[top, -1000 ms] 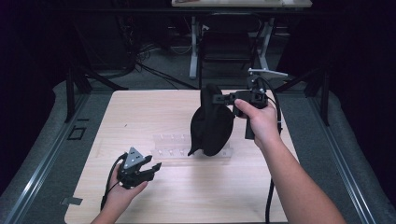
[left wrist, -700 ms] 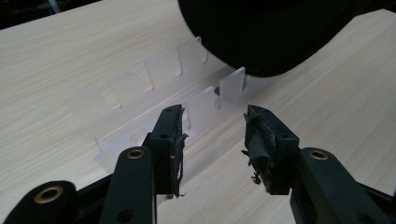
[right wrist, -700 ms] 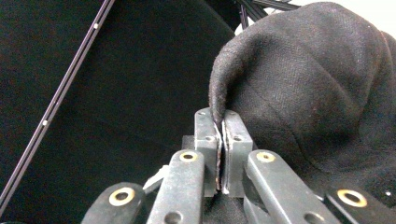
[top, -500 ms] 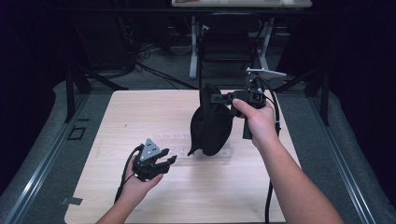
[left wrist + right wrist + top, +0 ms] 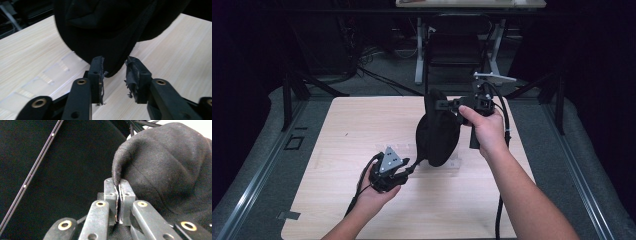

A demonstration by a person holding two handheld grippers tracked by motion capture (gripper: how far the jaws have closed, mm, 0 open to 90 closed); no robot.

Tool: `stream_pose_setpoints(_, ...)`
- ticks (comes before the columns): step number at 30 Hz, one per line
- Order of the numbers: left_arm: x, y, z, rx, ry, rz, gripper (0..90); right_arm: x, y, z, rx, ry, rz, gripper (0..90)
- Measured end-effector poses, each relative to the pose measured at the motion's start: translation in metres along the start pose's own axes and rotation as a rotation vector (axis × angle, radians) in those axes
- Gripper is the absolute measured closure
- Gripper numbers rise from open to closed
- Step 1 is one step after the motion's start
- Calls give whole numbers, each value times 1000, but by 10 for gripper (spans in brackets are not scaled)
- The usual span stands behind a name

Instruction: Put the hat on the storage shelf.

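A black cloth cap [image 5: 437,135] hangs over the middle of the wooden table [image 5: 362,120]. My right gripper [image 5: 438,105] holds it up by its top edge, and in the right gripper view the jaws [image 5: 118,187] are shut on a fold of the cap [image 5: 170,170]. My left gripper [image 5: 411,167] is at the cap's lower tip. Its jaws have just been closing. In the left gripper view the cap's [image 5: 105,30] lower edge hangs between the two fingertips of the left gripper [image 5: 113,73], which stand a little apart without pinching it.
A clear plastic tray [image 5: 332,159] lies flat on the table under the cap, also seen as the clear tray [image 5: 47,77] in the left gripper view. Dark floor, rails and table legs surround the table. Cables trail from both grippers.
My left hand has moved right and up from the table's front left to the cap's lower tip, and its jaws have narrowed. The right hand and the cap have stayed put.
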State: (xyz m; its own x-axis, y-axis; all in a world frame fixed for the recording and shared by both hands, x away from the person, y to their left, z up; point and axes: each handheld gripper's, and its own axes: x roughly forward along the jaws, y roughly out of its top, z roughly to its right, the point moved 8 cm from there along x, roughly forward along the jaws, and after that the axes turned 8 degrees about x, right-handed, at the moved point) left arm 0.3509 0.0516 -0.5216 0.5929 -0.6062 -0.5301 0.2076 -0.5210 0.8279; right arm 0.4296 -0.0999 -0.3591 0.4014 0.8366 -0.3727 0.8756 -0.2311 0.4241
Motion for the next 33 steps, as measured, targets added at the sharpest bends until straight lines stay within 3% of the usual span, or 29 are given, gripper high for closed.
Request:
stream_pose_setpoints(5, 3, 3, 5, 6, -11, 1, 697, -1, 1, 1, 2, -1, 4, 870)
stream_pose_setpoints(22, 7, 6, 6, 63, 32, -26, 830, 0, -2, -2, -9, 6, -5, 852)
stream_pose_setpoints(33, 6, 3, 5, 79, 37, -26, 844, -5, -3, -11, -20, 48, 4, 789)
